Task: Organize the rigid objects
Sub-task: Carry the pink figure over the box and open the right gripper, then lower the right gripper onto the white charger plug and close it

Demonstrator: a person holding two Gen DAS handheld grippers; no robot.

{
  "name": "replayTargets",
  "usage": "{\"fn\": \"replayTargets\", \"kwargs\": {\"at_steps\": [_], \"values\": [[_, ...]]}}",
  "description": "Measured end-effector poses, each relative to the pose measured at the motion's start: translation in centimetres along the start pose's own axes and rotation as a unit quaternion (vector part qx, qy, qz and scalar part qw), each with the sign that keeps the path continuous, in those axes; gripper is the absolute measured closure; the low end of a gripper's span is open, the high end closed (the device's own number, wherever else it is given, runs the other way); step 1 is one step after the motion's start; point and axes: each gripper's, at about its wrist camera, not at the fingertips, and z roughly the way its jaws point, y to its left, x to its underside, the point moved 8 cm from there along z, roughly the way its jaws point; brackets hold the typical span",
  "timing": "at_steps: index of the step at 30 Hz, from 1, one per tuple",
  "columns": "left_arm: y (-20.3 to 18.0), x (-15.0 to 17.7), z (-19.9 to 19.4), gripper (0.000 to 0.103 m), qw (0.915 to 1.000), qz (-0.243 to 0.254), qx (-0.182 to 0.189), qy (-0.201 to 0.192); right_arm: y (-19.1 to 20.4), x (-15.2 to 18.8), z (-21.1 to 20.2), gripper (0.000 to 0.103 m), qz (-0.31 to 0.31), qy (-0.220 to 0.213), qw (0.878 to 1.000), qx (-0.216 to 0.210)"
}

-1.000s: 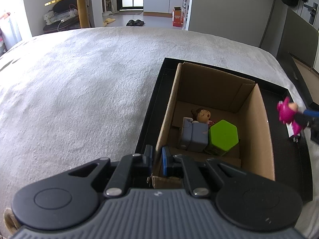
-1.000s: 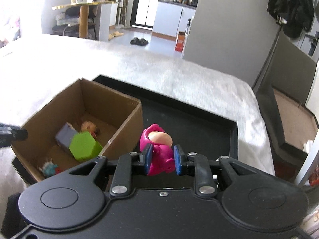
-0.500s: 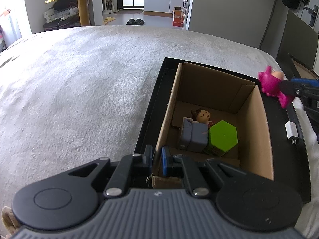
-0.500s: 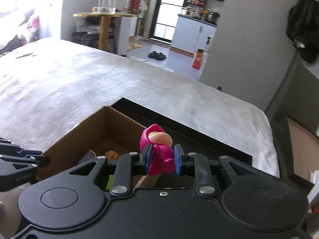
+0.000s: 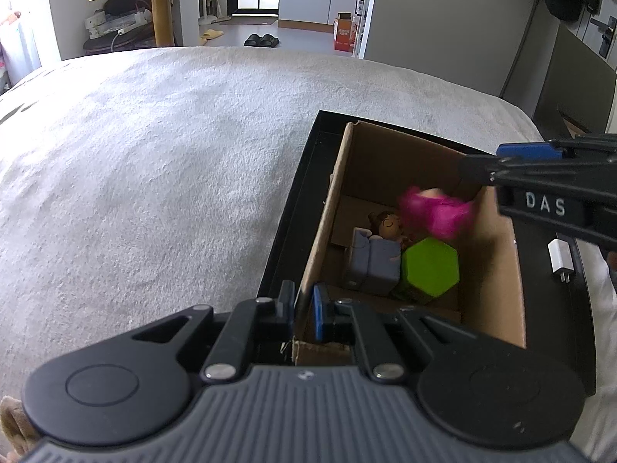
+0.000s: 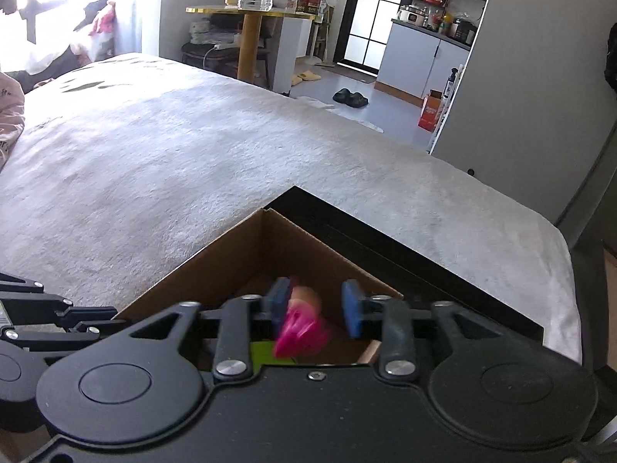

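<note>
falling blurred between the opening jaws of the right hand-held gripper (image 6: 315, 305), the pink figure (image 5: 434, 214) is released above the cardboard box (image 5: 497, 270), over the green hexagon block (image 5: 430, 268), grey block (image 5: 376, 266) and small doll (image 5: 387, 225). the left hand-held gripper (image 5: 302, 308) is clenched on the box's near wall. the box sits in a black tray (image 5: 547, 308) on the bed (image 5: 154, 173).

Left gripper (image 5: 303, 310): angled down, jaws shut on box wall (image 5: 322, 231) at its near corner. Right gripper (image 6: 316, 306): angled down above box, jaws opening; pink toy (image 6: 299, 326) blurred between the pads, clear of the right pad.
</note>
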Motion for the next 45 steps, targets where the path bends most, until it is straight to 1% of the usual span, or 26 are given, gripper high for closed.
{"fn": "replayTargets", "kwargs": {"at_steps": [2, 6, 11, 19, 22, 25, 31, 34, 36, 39, 45], "values": [[0.0, 0.0, 0.0, 0.094, 1.0000, 0.001, 0.000, 0.000, 0.0, 0.3, -0.2, 0.061, -0.002, -0.001, 1.000, 0.003], [0.0, 0.1, 0.0, 0.094, 1.0000, 0.004, -0.001, -0.001, -0.7, 1.2, -0.9, 0.059, -0.001, 0.000, 1.000, 0.008], [-0.2, 0.1, 0.1, 0.094, 0.9999, 0.011, -0.004, 0.001, -2.2, 2.5, -2.3, 0.050, -0.003, 0.000, 1.000, 0.018], [-0.6, 0.1, 0.3, 0.094, 0.9992, 0.031, -0.023, 0.004, -5.6, 4.5, -3.7, 0.050, 0.032, -0.003, 0.999, 0.025], [-0.7, 0.0, 0.3, 0.094, 0.9993, 0.026, -0.024, 0.008, -7.1, 5.2, -3.7, 0.050, 0.035, -0.001, 0.999, 0.030], [-0.7, -0.2, 0.3, 0.094, 0.9992, 0.026, -0.027, 0.012, -9.1, 6.0, -3.4, 0.050, 0.046, 0.000, 0.998, 0.043], [-1.2, -0.1, 0.4, 0.094, 0.9976, 0.051, -0.046, 0.012, -13.3, 8.8, -2.8, 0.050, 0.120, -0.005, 0.990, 0.076], [-1.4, 0.1, 0.4, 0.094, 0.9965, 0.063, -0.053, 0.012, -14.3, 10.1, -2.3, 0.050, 0.131, -0.003, 0.987, 0.090], [-1.6, 0.1, 0.4, 0.093, 0.9956, 0.070, -0.061, 0.013, -14.7, 11.0, -1.7, 0.052, 0.141, 0.001, 0.986, 0.090], [-1.9, 0.1, 0.5, 0.093, 0.9941, 0.079, -0.073, 0.013, -15.5, 12.2, -0.9, 0.057, 0.162, 0.009, 0.983, 0.089], [-2.1, 0.0, 0.7, 0.092, 0.9923, 0.088, -0.085, 0.014, -16.6, 14.2, 0.8, 0.058, 0.177, 0.032, 0.978, 0.107]]}}
